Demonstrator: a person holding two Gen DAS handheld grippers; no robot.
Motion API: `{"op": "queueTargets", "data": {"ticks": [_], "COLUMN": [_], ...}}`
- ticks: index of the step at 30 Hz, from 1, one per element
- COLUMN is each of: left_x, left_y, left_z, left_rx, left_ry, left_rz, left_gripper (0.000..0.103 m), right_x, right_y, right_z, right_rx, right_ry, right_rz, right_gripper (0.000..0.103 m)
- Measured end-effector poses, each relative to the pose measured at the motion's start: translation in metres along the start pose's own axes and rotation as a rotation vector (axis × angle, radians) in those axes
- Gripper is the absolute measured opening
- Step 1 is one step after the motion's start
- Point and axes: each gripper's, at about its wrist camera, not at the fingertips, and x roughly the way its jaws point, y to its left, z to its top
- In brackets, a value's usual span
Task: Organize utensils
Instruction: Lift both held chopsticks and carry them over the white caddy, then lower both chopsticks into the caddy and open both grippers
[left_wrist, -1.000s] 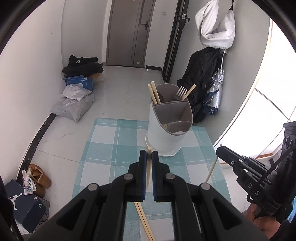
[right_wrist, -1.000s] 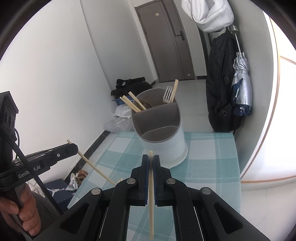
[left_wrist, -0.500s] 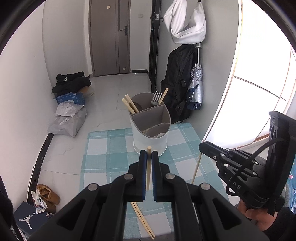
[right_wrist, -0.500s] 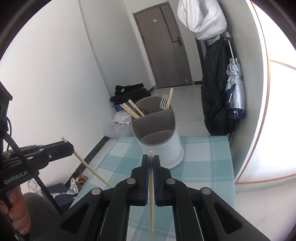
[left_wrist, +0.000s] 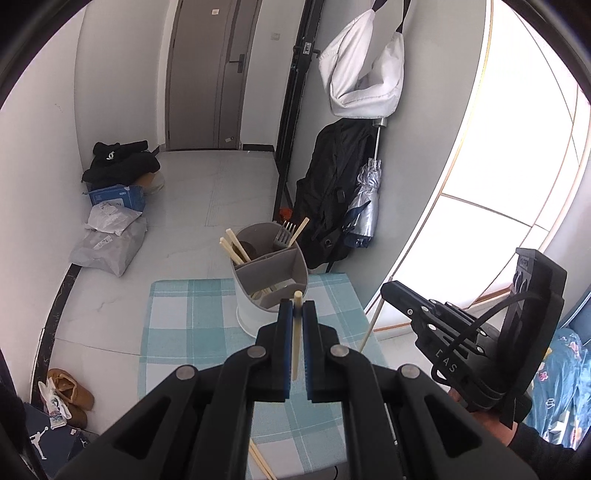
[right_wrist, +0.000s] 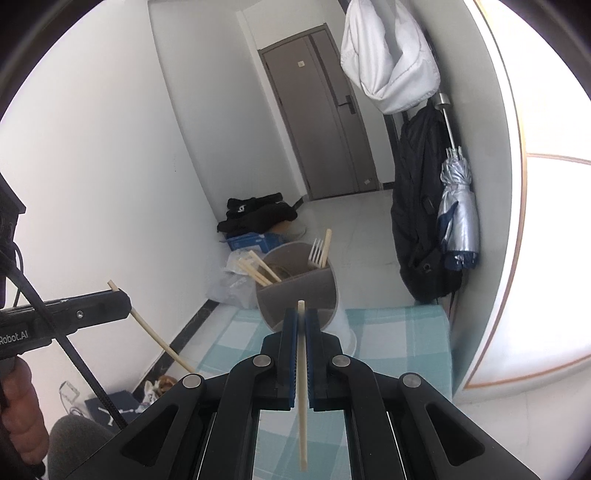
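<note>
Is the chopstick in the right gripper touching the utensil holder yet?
Apart. The left wrist view shows that chopstick hanging from the right gripper, beside the utensil holder with open space between.

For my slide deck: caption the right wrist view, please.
Right tool shut on a chopstick above the holder; left tool grips another.

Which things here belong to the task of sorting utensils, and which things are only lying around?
Task things:
left gripper, shut on chopstick
right gripper, shut on second chopstick
holder with fork
loose chopsticks on placemat

Lying around:
backpack
umbrella
white bag
shoes
parcels
</note>
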Motion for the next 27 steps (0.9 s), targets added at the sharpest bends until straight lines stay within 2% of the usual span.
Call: {"op": "queueTargets", "data": {"ticks": [13,18,21,27], "left_x": [0.015,0.028,0.038,0.055], "left_y": [0.016,0.042,0.057,0.075], "left_z": [0.072,0.099,0.113,0.124], "left_rx": [-0.080,-0.179,-0.210,-0.199], "left_ry": [-0.022,0.008,0.002,-0.001], "left_rz": [-0.102,-0.170,-0.154,-0.110], "left_gripper": [0.002,0.002,0.002,0.002], "right_x": [0.019,0.046,0.071,0.114], "right_y": [-0.002,0.002,0.001,0.003], "right_z": [0.093,0.131,0.147,0.171], "right_rx": [-0.073,-0.109,-0.084,-0.088], "right_ry": [-0.076,-0.105,-0.098,-0.117], "right_rz": [-0.005,0.000,0.009,0.020], "right_gripper": [0.003,0.003,0.003,0.003]}}
